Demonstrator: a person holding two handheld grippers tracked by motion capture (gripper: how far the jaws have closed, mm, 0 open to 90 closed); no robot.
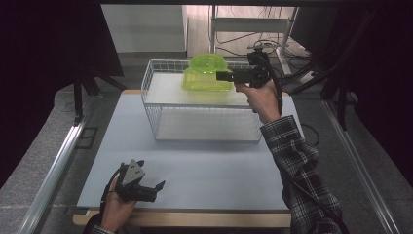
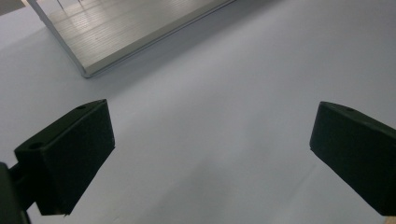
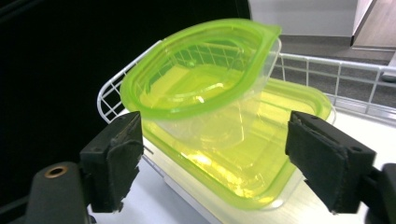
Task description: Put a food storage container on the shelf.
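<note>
At the table's near left corner the left gripper (image 1: 155,187) lies low in the person's left hand (image 1: 115,207), just over the pale blue table (image 1: 204,170), its grey three-cornered plate facing up. From the high view its jaws look parted; the left gripper view confirms it, with the two black jaws spread wide to either side and nothing but bare tabletop between them, and the corner of a white board (image 2: 126,28) beyond. That board is the floor of the white wire basket (image 1: 160,113) standing toward the table's far edge, roughly at its middle. Farther back, the right hand (image 1: 263,100), in a plaid sleeve (image 1: 302,170), reaches over the basket's right end and holds the right gripper (image 1: 219,76) level, pointing left at a stack of green containers (image 1: 207,73) resting on the raised shelf in the basket's far half. The high view leaves the jaw gap there hard to read; the right gripper view shows the jaws well apart, one on each side of the stack, touching neither piece. That view also separates what the high view merges: a rectangular translucent green tub (image 3: 243,158) below, and a smaller rounded green container (image 3: 201,70) sitting tilted on top of it, against the basket's far wire wall.
</note>
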